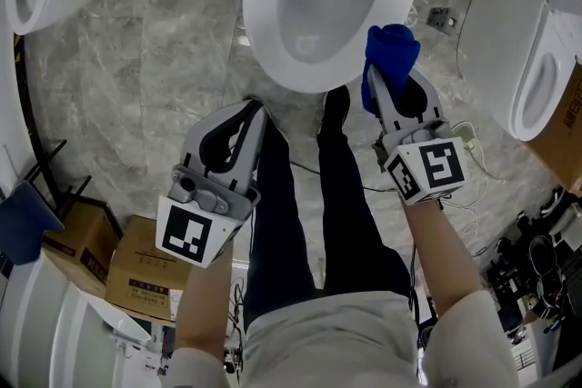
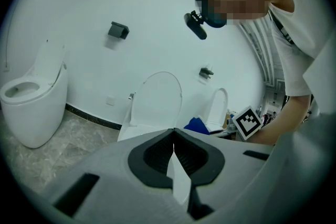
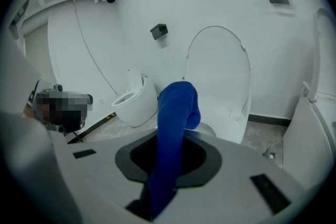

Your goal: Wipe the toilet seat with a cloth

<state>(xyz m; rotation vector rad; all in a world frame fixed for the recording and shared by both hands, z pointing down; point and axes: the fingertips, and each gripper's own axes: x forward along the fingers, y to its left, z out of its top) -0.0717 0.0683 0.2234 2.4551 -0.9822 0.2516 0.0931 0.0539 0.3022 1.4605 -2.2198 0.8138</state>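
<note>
The toilet seat (image 1: 264,27) is cut off by the top edge of the head view, so its hinge and tank do not show; in the right gripper view its oval lid (image 3: 218,76) stands upright against the white wall. The blue cloth (image 1: 391,48) is soft and bunched into a rounded wad. It sits over the front right edge of the seat, though I cannot tell whether it touches. The right gripper (image 1: 389,84) clamps it, and the cloth's lower end is hidden between the grey jaws. The left gripper (image 1: 250,115) has its jaws pressed together on nothing and hangs over the floor (image 1: 164,41) of glossy grey veined stone, near the seat's front edge. Dark trouser legs (image 1: 350,204) cover the floor between the grippers. Two more smooth white toilets (image 1: 518,41) are cropped at the left and right edges. Cardboard boxes (image 1: 145,263) sit at the lower left, and thin cables (image 1: 473,150) trail at the right.
</note>
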